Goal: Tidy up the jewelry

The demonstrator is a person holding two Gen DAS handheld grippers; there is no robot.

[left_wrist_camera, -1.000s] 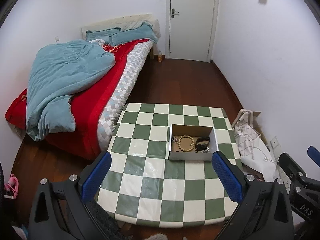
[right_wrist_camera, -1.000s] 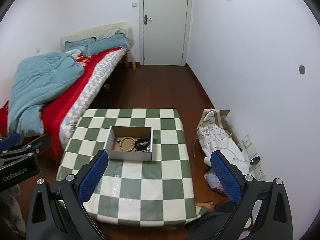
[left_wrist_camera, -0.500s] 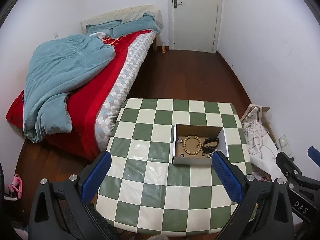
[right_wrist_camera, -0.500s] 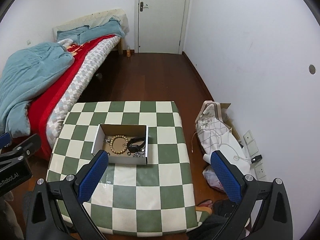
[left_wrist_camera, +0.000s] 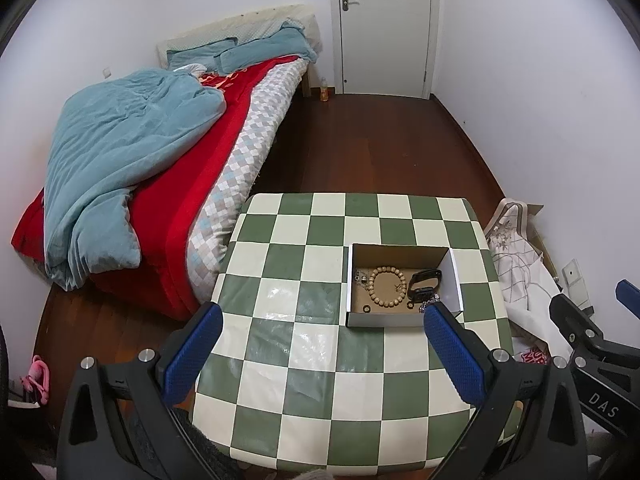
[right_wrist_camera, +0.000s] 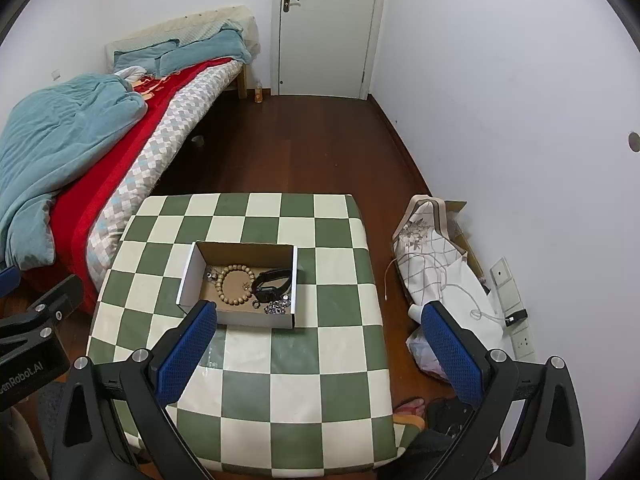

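Observation:
An open cardboard box (left_wrist_camera: 455,280) (right_wrist_camera: 188,276) stands on the green-and-white checked table (left_wrist_camera: 320,344) (right_wrist_camera: 320,352). Inside lie a wooden bead bracelet (left_wrist_camera: 387,286) (right_wrist_camera: 235,283), a black watch (left_wrist_camera: 426,282) (right_wrist_camera: 272,282), silver pieces (right_wrist_camera: 278,306) and small rings (left_wrist_camera: 366,309). My left gripper (left_wrist_camera: 322,320) is open and empty, held above the table's near side, short of the box. My right gripper (right_wrist_camera: 320,320) is open and empty, above the table just right of the box. Each gripper shows at the edge of the other's view.
A bed (left_wrist_camera: 192,184) with a red cover and blue quilt stands left of the table. A patterned bag (right_wrist_camera: 430,264) and cables lie on the floor at the right, by wall sockets (right_wrist_camera: 506,284). A white door (left_wrist_camera: 384,24) is at the far wall.
Both grippers have moved forward and tilted down toward the table. The box now sits larger and lower in both views. Both stay open.

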